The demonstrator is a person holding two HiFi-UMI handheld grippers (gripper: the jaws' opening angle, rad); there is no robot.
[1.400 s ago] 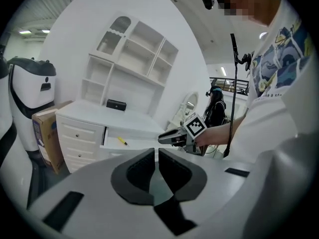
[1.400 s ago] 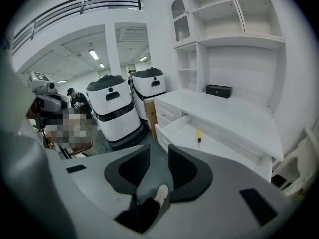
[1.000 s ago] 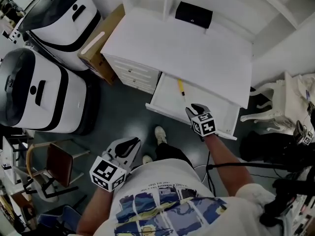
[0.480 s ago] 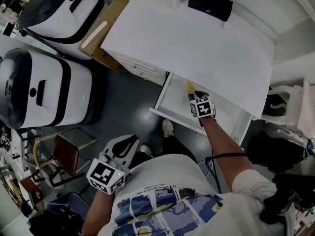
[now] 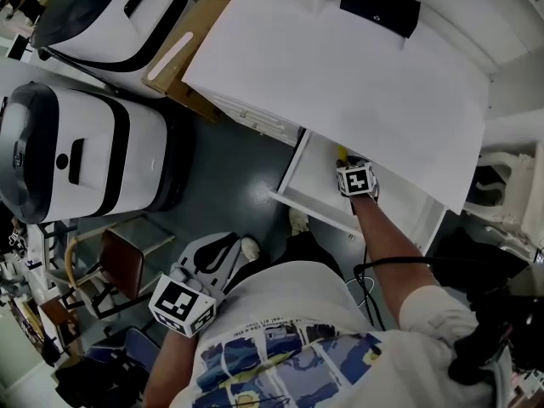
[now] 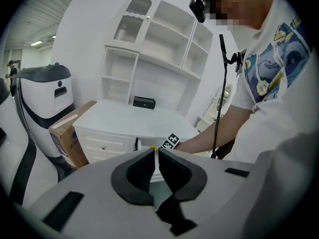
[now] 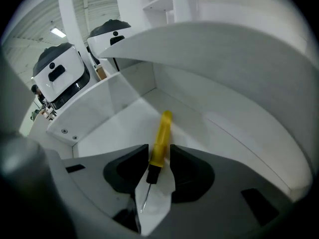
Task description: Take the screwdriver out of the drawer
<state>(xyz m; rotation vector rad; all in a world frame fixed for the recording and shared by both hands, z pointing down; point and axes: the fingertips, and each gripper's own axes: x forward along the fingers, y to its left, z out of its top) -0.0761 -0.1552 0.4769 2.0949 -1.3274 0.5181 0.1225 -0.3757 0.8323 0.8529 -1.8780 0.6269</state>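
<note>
Screwdriver (image 7: 160,133) lies between spread jaws of right tool (image 7: 158,151).

Yellow-handled screwdriver (image 7: 160,138) flat in open drawer (image 7: 117,121)

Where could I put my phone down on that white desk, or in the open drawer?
The desk top is bare from its front edge back to the black box. Most of the drawer floor is free too. It is crowded only around the screwdriver, where the open right claw stands astride it.
</note>
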